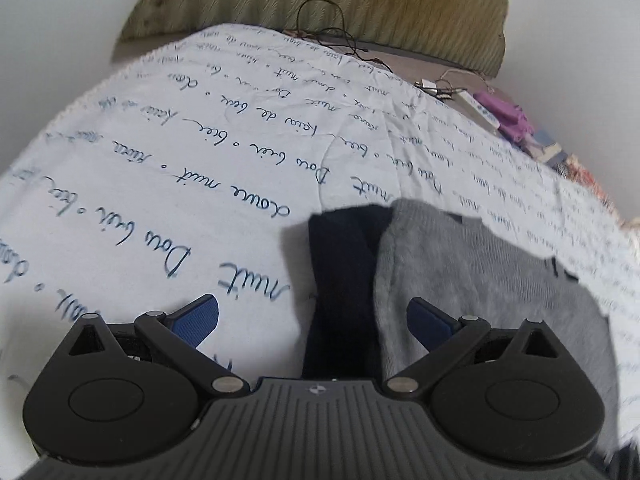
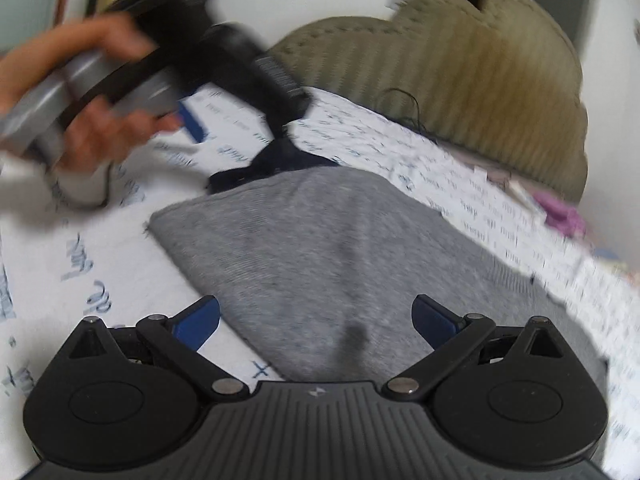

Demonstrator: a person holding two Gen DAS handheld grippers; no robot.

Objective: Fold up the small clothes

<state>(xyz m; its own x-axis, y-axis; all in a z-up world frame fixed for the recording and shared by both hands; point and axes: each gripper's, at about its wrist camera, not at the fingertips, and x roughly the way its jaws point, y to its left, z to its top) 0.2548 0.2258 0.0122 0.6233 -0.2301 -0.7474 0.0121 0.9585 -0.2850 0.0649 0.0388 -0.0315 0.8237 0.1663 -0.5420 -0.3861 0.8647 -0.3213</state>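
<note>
Grey garment lying on the bed, both tools hovering.
Bed sheet [image 1: 160,184] is carrying the grey garment [image 2: 320,248], navy piece [image 1: 344,264] peeking out beneath; left tool [image 1: 312,320] and right tool [image 2: 316,320] are gaping wide, empty, likely lining up a fold.

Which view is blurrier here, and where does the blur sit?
Right wrist: heavy motion smear over the person's hand with the other tongs and over the printed sheet at right; the grey garment is soft. Left wrist: mostly sharp, script on the sheet legible; only the garment's right edge smears.
</note>
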